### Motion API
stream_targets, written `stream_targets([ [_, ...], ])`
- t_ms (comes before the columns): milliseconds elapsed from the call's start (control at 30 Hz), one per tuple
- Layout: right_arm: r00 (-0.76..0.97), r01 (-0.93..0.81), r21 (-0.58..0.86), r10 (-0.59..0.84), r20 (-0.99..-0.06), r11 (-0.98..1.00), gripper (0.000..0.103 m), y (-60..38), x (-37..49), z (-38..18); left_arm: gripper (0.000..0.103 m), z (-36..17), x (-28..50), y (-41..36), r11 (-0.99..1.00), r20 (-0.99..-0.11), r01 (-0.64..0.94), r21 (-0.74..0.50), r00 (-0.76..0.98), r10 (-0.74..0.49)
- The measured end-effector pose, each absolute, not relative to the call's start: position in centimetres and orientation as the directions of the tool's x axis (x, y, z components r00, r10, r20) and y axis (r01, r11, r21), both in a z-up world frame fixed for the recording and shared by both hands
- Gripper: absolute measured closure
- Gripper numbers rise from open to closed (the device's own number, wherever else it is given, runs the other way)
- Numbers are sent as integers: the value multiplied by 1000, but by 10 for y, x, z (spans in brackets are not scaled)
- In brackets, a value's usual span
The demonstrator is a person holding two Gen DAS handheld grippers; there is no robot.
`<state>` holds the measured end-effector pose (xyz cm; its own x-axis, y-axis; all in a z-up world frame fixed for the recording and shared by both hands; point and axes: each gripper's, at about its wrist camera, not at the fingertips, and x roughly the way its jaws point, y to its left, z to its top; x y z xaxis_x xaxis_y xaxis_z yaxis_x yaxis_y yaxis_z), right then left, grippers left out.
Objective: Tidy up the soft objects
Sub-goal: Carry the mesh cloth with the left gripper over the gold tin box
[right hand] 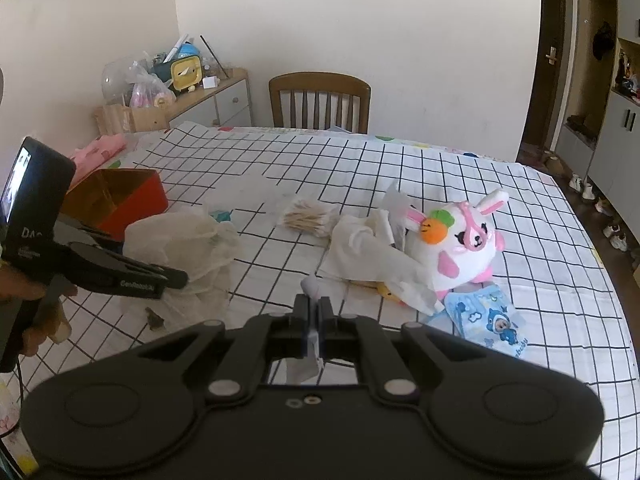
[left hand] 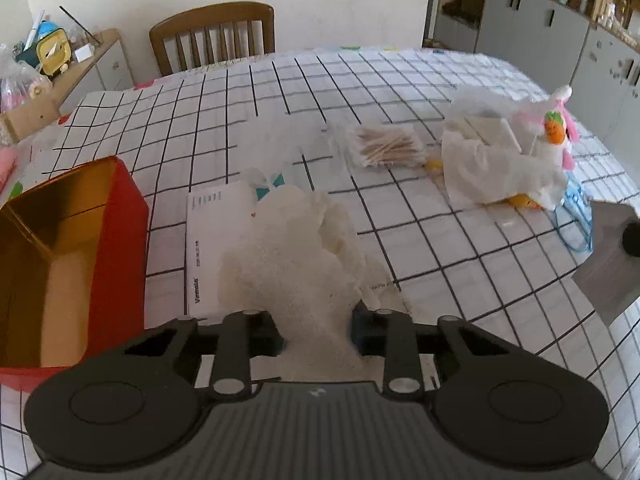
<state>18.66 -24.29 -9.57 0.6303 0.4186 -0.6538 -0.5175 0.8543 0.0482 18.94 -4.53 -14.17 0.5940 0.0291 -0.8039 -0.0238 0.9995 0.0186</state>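
We see the left gripper [left hand: 318, 330] angled down, clamped on a white cloth [left hand: 296, 248] beside the red box [left hand: 124, 216] near the tabletop's left edge; the right gripper [right hand: 316, 320] pinches a paper scrap [right hand: 311, 286].

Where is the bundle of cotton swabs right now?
The cotton swabs lie mid-table in the right wrist view, between the red box and the plush rabbit.

Cream wall [right hand: 360, 20], wooden chair [right hand: 319, 100], perhaps cupboards [left hand: 532, 20]
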Motion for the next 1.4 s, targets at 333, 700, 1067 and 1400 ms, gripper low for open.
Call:
stream_targets([
  [333, 635, -514, 47, 417, -650, 856, 100, -244, 185, -96, 97, -105, 180, -27, 996, -735, -62, -61, 678, -3],
  [700, 645, -547, 51, 460, -610, 836, 100, -229, 186, -72, 97, -46, 168, -7, 994, -659, -71, -84, 752, -2],
  [1067, 624, -630, 41, 537, -568, 776, 100, -169, 190, -44, 97, -10, 154, 44, 992, -609, -108, -65, 792, 46],
  [1400, 579, -715, 19, 608, -544, 698, 100, -90, 186, -30, 97, -6, 138, 108, 984, -619, -174, -42, 777, 112],
])
